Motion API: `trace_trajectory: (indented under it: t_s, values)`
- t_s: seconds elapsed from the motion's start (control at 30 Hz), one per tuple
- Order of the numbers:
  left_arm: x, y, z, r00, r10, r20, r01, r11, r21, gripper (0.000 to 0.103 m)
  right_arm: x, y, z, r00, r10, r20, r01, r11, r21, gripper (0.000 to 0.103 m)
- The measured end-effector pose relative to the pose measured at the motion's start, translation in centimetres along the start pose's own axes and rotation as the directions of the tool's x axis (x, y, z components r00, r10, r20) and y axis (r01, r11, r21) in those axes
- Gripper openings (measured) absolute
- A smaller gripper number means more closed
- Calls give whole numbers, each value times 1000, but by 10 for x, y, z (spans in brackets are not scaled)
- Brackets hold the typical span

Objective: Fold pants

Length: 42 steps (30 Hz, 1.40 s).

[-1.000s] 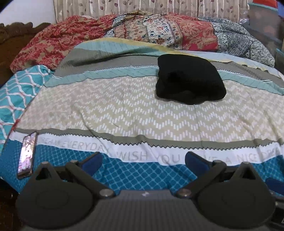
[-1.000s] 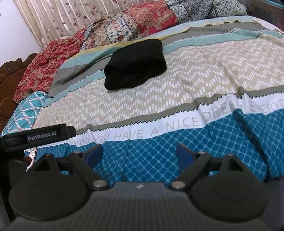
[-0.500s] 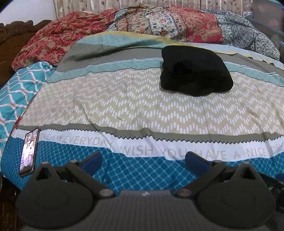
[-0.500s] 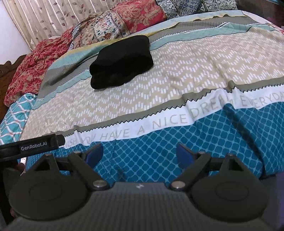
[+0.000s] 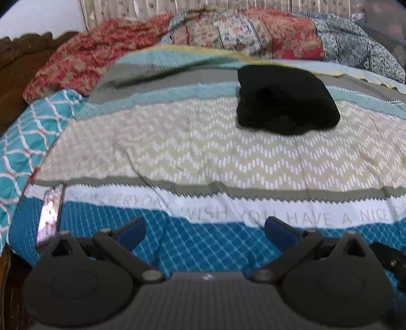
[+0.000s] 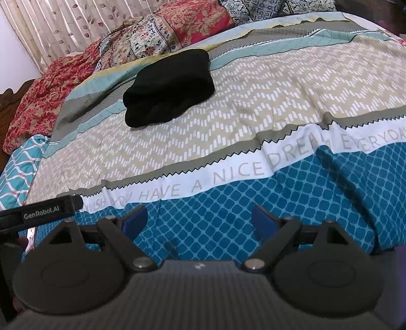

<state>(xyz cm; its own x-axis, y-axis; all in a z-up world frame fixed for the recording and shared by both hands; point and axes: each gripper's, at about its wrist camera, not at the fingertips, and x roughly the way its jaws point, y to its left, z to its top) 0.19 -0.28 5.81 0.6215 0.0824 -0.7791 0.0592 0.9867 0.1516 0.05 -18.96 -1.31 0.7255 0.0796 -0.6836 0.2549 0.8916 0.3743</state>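
Observation:
Black pants [image 5: 285,99] [image 6: 168,87] lie in a compact folded bundle on the far half of the bed, on the beige zigzag band. My left gripper [image 5: 204,232] hovers open over the blue lattice strip at the near edge, well short of the pants, with nothing between its blue pads. My right gripper [image 6: 199,220] is open too, above the same blue strip, and nothing is in it. The left gripper's body [image 6: 40,212] shows at the left edge of the right wrist view.
A phone [image 5: 50,212] lies at the near left corner of the bed. Crumpled red and floral quilts [image 5: 228,33] pile along the far side. A dark wooden headboard [image 5: 15,66] stands at the left, and curtains [image 6: 63,22] hang behind.
Both views shift only slightly over the second; the pants stay where they lie and both grippers stay open above the near edge.

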Motion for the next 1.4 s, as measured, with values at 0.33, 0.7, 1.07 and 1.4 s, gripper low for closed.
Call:
trace_trajectory:
  t_s: [0.33,0.7,1.07,1.4]
  values:
    - [-4,-1,-7,1000,8,-18,-8,1000,7,103,-2,-7,0,1000,-20,-2,20,1000,16,91]
    - [-2,0,-11,997,70,-25,-69,997,24,103,1,-7,-1,1000,-20,-9,20,1000,19,91]
    - [2,1,-18,995,67,-79,-66,998,17,103,2,-10,-3,999,-35,4,35,999,34,91]
    - [6,-2,-21,992,47,-118,-45,999,25,103,4,-13,-4,999,-42,-3,42,998,44,91]
